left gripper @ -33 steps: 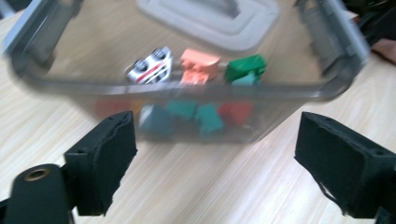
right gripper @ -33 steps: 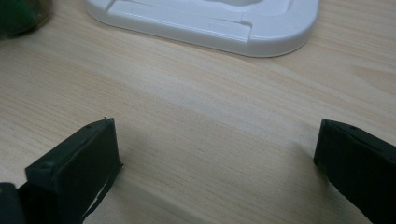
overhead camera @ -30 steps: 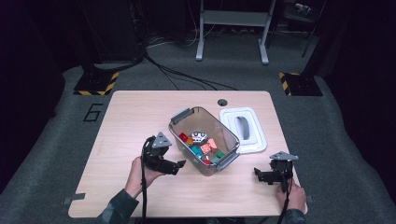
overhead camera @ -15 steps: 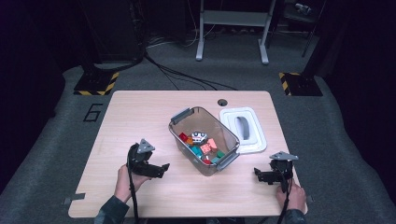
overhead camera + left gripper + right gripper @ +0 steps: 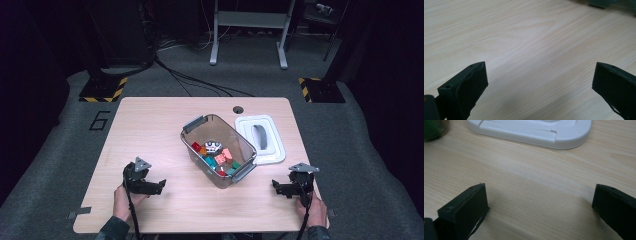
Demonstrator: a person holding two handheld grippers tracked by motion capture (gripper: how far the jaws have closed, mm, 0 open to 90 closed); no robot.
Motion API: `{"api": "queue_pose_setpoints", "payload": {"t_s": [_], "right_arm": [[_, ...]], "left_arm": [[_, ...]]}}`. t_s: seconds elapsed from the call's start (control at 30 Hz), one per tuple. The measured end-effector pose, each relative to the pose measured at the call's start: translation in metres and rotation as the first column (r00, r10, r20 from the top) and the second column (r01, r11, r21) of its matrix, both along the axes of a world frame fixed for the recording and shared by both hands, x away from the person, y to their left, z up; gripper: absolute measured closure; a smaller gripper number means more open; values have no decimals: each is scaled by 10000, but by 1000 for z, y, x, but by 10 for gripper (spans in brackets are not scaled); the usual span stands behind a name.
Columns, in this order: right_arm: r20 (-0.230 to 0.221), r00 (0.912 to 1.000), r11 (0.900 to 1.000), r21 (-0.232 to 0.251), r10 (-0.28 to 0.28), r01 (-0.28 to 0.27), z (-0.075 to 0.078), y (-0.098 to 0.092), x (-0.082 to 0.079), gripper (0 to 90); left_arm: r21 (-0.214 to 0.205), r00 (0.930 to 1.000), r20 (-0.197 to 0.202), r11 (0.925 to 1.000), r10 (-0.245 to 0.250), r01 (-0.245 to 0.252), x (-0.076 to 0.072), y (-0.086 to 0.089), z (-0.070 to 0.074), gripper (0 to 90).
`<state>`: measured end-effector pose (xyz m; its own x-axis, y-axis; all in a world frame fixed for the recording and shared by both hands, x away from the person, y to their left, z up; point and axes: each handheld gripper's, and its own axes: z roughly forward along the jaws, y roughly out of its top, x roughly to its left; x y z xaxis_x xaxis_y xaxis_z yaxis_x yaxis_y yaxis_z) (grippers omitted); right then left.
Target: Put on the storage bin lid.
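Table, light wood. Clear plastic bin, grey handles, standing at the middle, set askew; inside it, small red, orange and green blocks. White lid, lying flat just beside the bin, toward the right edge. Left gripper, near the front left corner: jaws wide apart, just been opening, nothing between them. Right gripper, near the front right corner: jaws wide apart, empty, over bare wood.
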<state>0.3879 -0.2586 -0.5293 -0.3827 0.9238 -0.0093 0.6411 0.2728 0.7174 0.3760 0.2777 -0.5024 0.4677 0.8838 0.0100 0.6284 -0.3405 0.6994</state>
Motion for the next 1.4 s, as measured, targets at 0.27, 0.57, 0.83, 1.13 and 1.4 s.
{"api": "queue_pose_setpoints", "payload": {"t_s": [0.27, 0.57, 0.83, 1.13, 1.4], "right_arm": [[-60, 10000, 10000, 85, -13, 14, 0, 1, -2, 0], [-180, 9990, 9992, -28, 406, -406, 2, -4, 0, 26], [-57, 9999, 9969, 783, -90, 94, 23, -2, 21, 13], [-286, 9996, 9948, 1017, 13, 16, 43, 18, 64, 0], [-412, 9991, 9913, 1313, -81, 134, 41, 35, 103, 0]], "left_arm": [[-219, 9995, -103, 9993, 314, -316, 0, 15, -21, 2], [-204, 9989, 262, 9991, 383, -377, -5, 12, -29, 2], [-157, 9998, 164, 9998, 94, -91, -6, 10, -29, 1], [-148, 9998, 177, 9998, 110, -108, -6, 10, -29, 0], [-148, 9998, 212, 9999, 71, -68, -5, 9, -29, 1]]}}
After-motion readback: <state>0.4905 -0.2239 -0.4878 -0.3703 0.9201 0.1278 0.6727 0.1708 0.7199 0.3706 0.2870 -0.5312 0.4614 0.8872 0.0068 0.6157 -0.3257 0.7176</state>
